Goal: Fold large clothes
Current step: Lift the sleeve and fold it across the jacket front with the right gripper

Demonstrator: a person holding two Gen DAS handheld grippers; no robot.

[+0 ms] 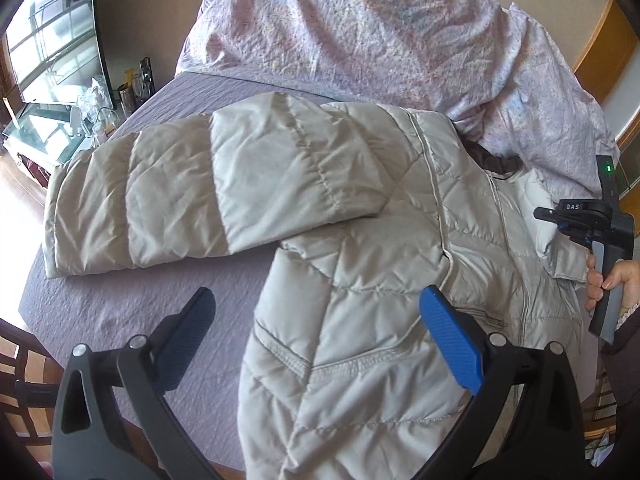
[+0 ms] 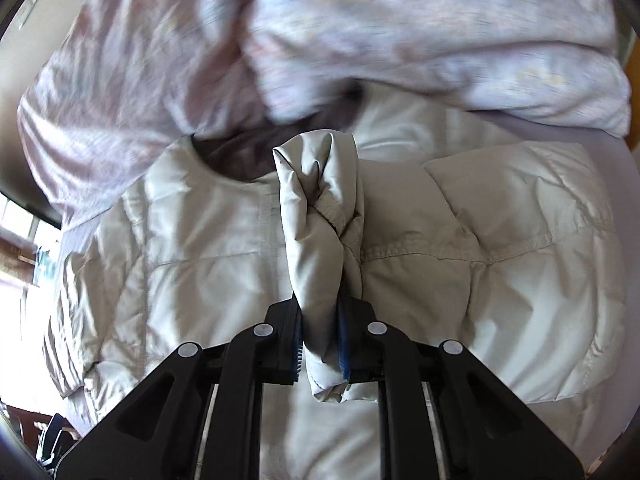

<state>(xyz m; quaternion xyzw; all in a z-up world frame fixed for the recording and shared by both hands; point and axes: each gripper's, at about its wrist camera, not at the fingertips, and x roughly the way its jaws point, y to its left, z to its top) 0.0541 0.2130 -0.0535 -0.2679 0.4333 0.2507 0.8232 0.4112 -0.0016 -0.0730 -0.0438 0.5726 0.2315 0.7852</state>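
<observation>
One pale quilted jacket point(image 1: 360, 272) lies front-up on the purple bedsheet point(image 1: 120, 304), one sleeve spread sideways. Right gripper point(image 2: 320, 344) is clamped on the bunched sleeve cuff point(image 2: 320, 216). Left gripper point(image 1: 320, 332) hovers wide, empty. Floral duvet point(image 1: 360, 32) lies behind.

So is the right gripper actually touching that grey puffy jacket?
Touching. The right wrist view shows the right gripper shut on a bunched fold of the jacket, with the fabric pinched between both pads.
</observation>
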